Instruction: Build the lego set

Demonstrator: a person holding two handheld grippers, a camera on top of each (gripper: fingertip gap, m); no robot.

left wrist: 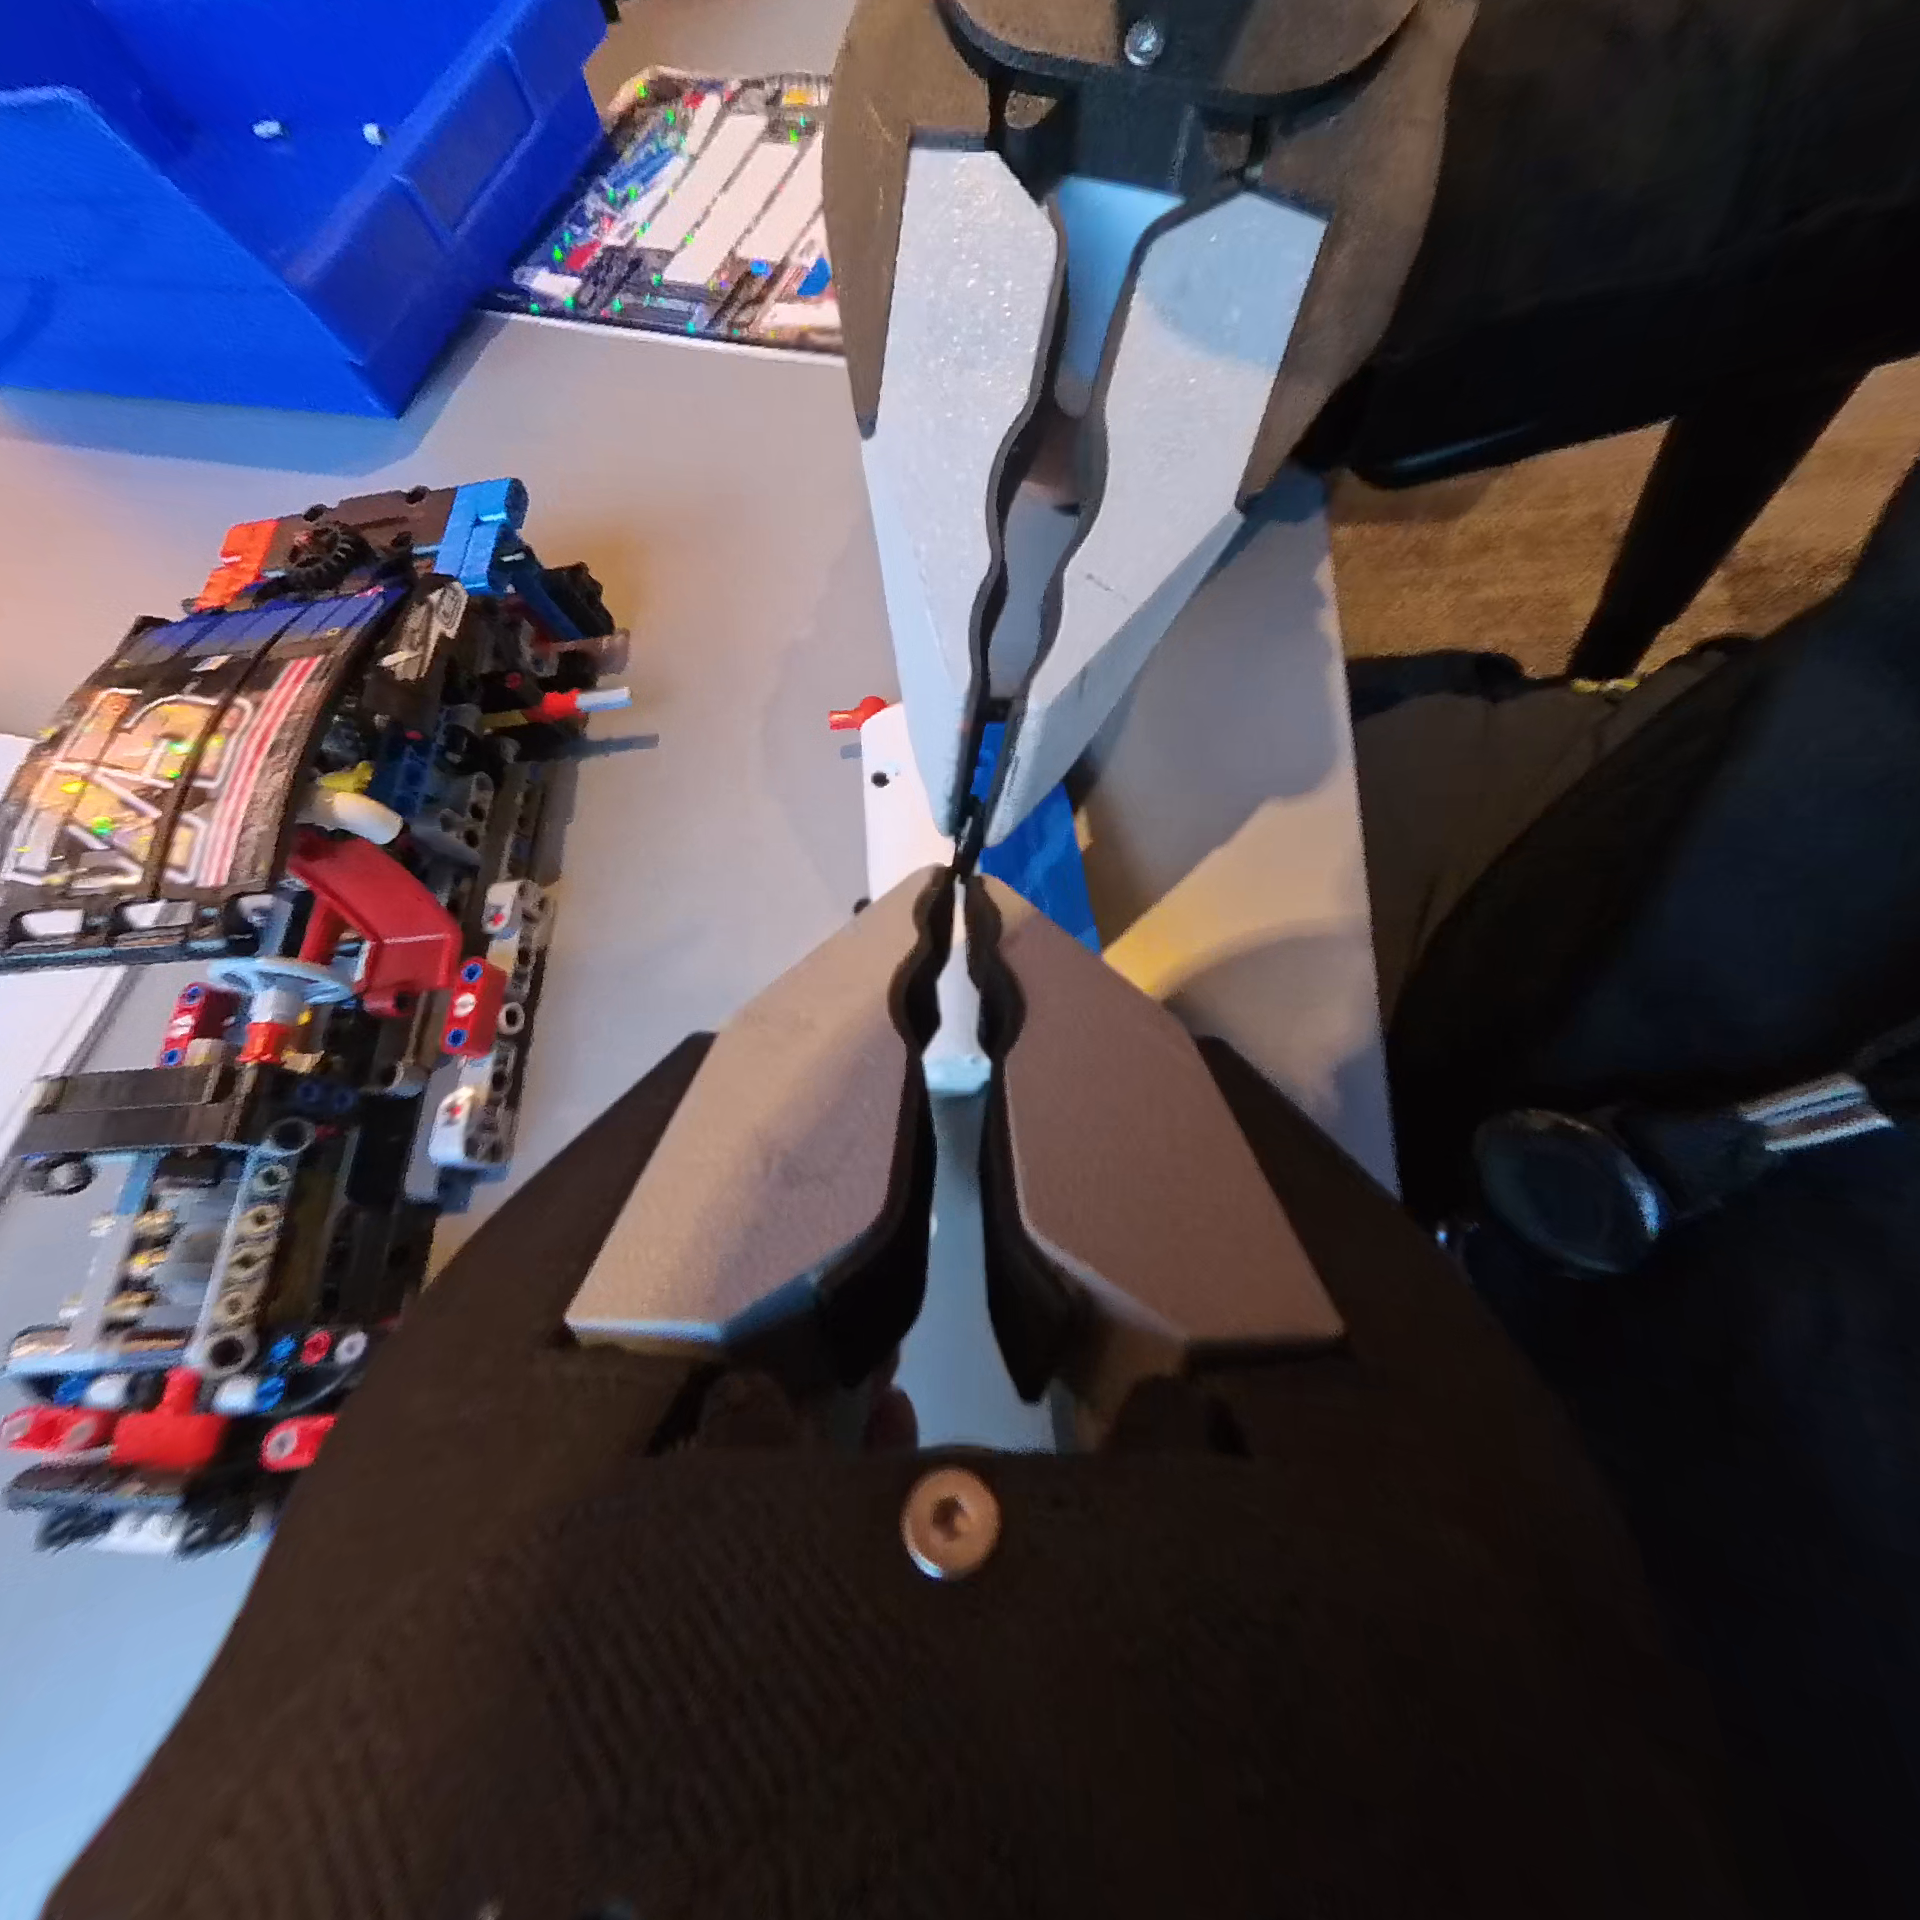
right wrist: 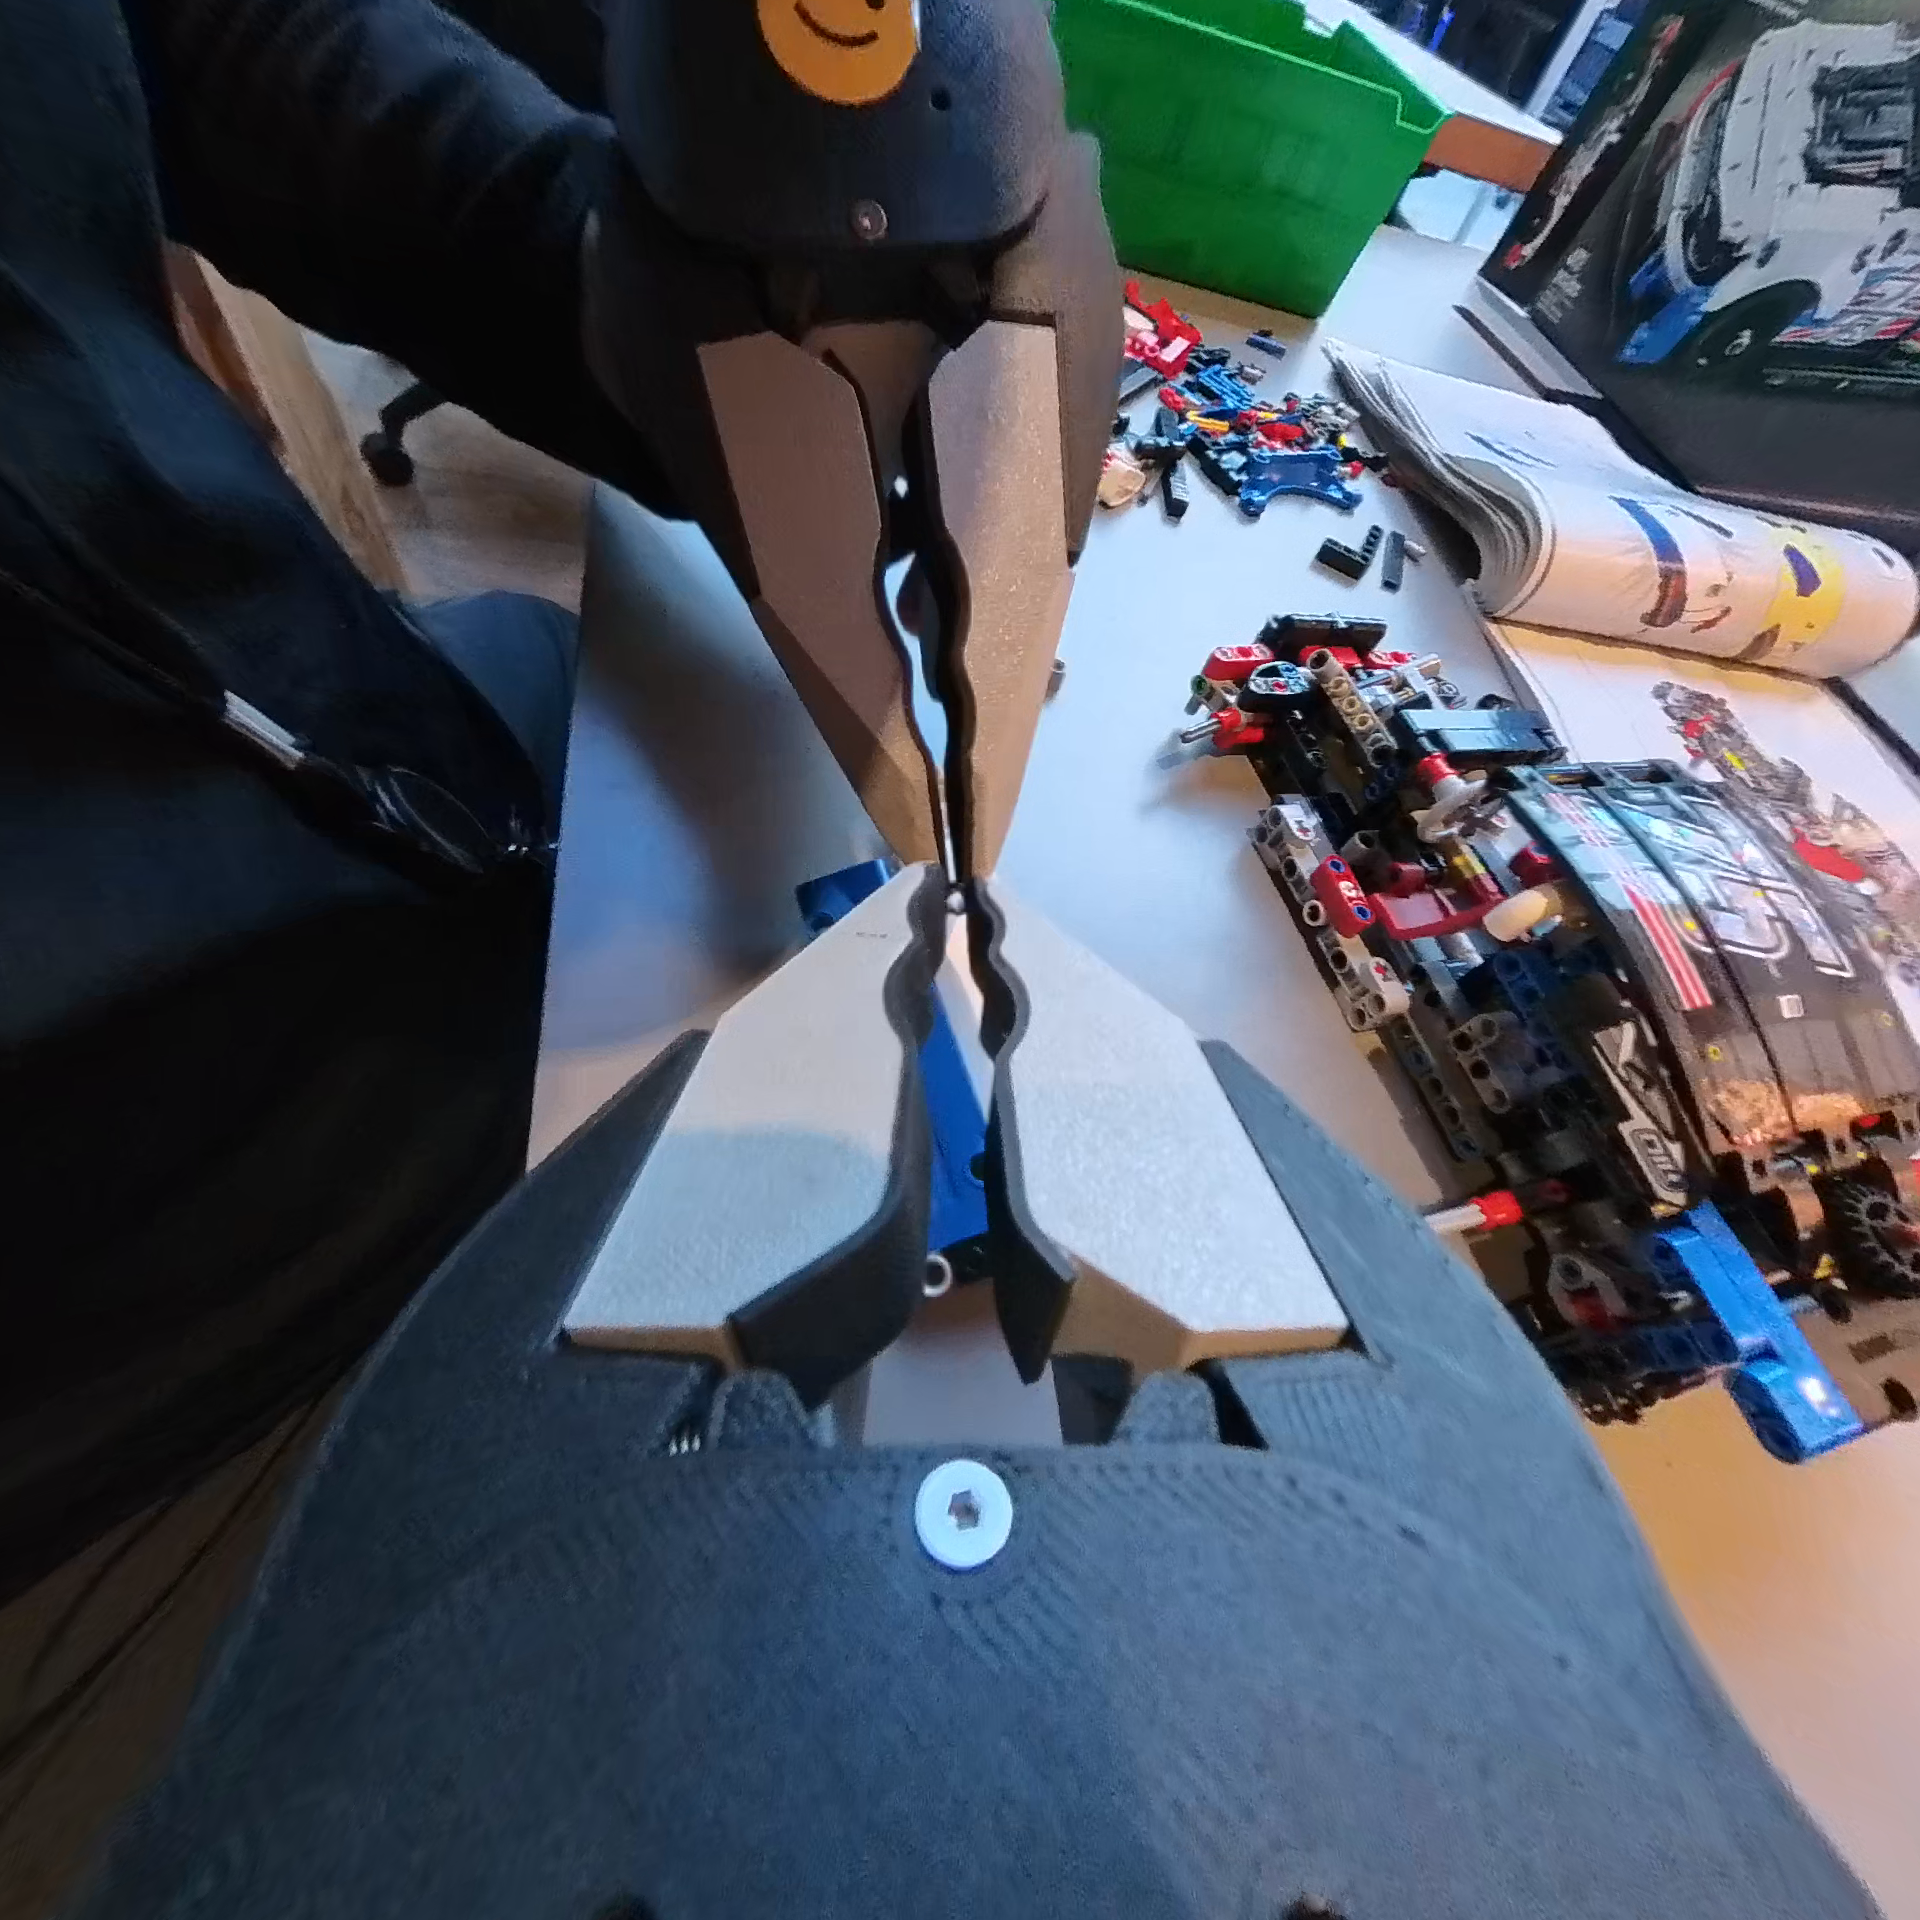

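Note:
My two grippers meet tip to tip above the near edge of the grey table (left wrist: 717, 582). My left gripper (left wrist: 956, 883) is shut on a long white piece (left wrist: 891, 800), which shows through the gap between its fingers. My right gripper (right wrist: 956, 896) is shut on a blue piece (right wrist: 951, 1132) that runs back between its fingers; the blue piece also shows in the left wrist view (left wrist: 1039, 873). The right gripper (left wrist: 971, 826) and the left gripper (right wrist: 951, 852) each show from the front in the other view. The part-built car model (left wrist: 312, 883) (right wrist: 1558, 987) lies on the table beside them.
A blue bin (left wrist: 260, 208) and an open instruction booklet (left wrist: 707, 208) (right wrist: 1610, 540) lie behind the model. A pile of loose parts (right wrist: 1247, 426), a green bin (right wrist: 1247, 135) and the set's box (right wrist: 1766, 208) stand farther back. A person's dark clothing is close by.

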